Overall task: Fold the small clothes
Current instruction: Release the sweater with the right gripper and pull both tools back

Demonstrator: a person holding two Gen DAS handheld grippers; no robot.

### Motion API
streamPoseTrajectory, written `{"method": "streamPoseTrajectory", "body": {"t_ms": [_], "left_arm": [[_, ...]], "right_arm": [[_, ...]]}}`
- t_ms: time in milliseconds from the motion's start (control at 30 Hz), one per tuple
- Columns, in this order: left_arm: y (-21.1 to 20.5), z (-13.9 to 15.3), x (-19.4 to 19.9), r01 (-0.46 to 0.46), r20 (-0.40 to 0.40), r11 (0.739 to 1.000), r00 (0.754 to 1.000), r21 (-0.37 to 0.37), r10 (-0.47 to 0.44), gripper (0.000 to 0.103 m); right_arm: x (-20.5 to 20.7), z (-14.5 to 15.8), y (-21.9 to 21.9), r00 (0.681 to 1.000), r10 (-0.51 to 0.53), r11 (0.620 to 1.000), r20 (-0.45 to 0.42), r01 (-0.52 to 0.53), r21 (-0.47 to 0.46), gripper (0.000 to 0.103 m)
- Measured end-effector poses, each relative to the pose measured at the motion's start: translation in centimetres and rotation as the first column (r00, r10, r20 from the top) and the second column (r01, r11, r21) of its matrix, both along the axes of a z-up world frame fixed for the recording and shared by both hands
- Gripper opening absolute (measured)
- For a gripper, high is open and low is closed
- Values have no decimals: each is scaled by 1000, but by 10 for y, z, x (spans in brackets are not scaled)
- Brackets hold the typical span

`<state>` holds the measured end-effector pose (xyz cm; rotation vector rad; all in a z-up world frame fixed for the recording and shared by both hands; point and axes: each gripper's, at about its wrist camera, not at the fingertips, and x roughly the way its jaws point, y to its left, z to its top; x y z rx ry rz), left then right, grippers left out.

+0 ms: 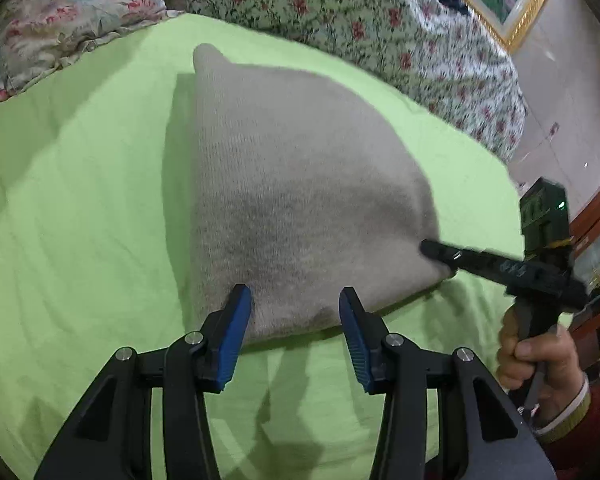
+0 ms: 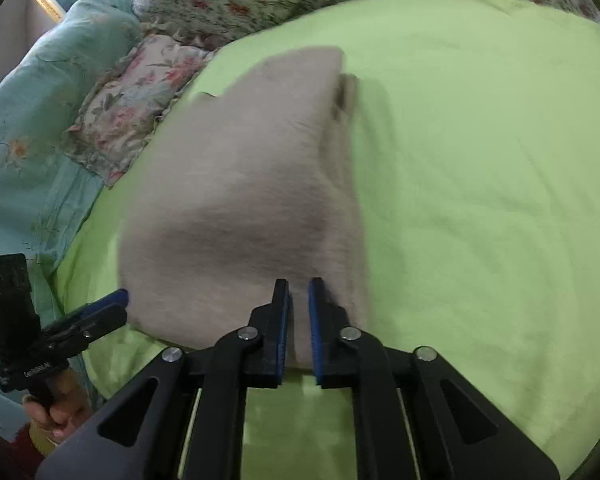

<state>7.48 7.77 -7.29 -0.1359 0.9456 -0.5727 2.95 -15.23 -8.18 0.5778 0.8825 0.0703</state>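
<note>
A beige knit garment [image 1: 300, 184] lies folded on the green sheet [image 1: 80, 200], with its near edge lifted a little. My left gripper [image 1: 296, 306] is open and straddles that near edge; the cloth sits between the blue pads [image 1: 236, 320] without being pinched. My right gripper [image 1: 430, 249] is at the garment's right corner. In the right wrist view the right gripper [image 2: 299, 300] stands shut on a fold of the beige garment [image 2: 236, 200]. The left gripper [image 2: 114, 306] shows at the garment's left edge, held by a hand [image 2: 56, 412].
A floral quilt [image 1: 360, 20] and a floral pillow [image 1: 60, 20] line the far side of the bed. A teal blanket [image 2: 28, 140] lies beside them. A gold picture frame [image 1: 516, 20] and dark red wooden furniture [image 1: 596, 216] stand to the right. A hand [image 1: 540, 364] holds the right gripper.
</note>
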Motion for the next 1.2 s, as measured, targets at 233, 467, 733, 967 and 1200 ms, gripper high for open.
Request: {"method": "streamPoseTrajectory", "body": {"t_ms": [233, 467, 733, 967, 1200], "left_arm": [[-3, -5, -7, 9, 14, 999, 1000, 42, -9, 47], [3, 1, -14, 2, -20, 998, 1000, 63, -1, 48], [26, 16, -37, -78, 0, 989, 997, 128, 79, 63], [33, 23, -69, -129, 45, 964, 992, 234, 122, 84], [35, 28, -93, -136, 52, 942, 991, 305, 126, 89]], "right_arm": [[-11, 4, -3, 1000, 1, 999, -5, -1, -42, 3], [-30, 14, 3, 1000, -6, 993, -23, 3, -121, 6], [-77, 33, 7, 998, -54, 983, -14, 51, -176, 8], [-99, 39, 20, 999, -30, 983, -25, 25, -181, 31], [-111, 40, 48, 997, 40, 971, -60, -53, -233, 56]]}}
